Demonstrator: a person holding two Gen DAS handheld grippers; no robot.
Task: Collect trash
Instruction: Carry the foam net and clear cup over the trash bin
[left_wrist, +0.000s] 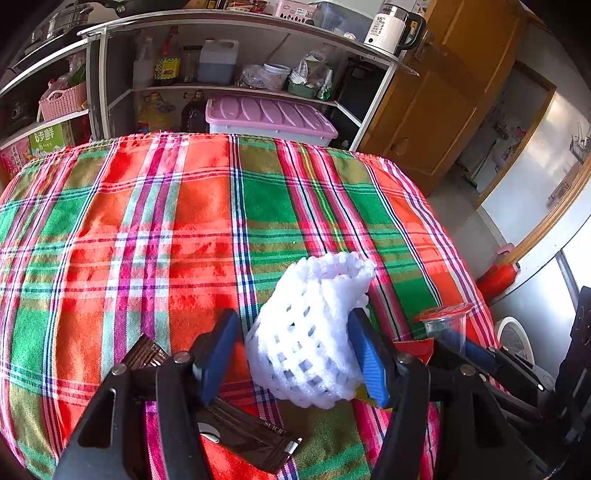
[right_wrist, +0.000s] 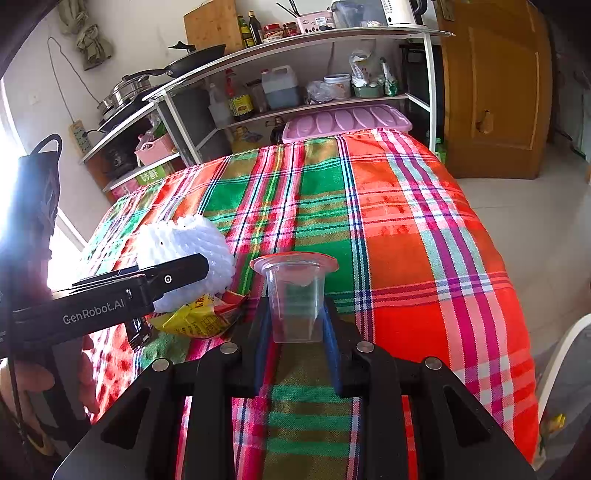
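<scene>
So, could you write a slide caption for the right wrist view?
Right gripper closed on a clear plastic cup over the plaid tablecloth.
</scene>
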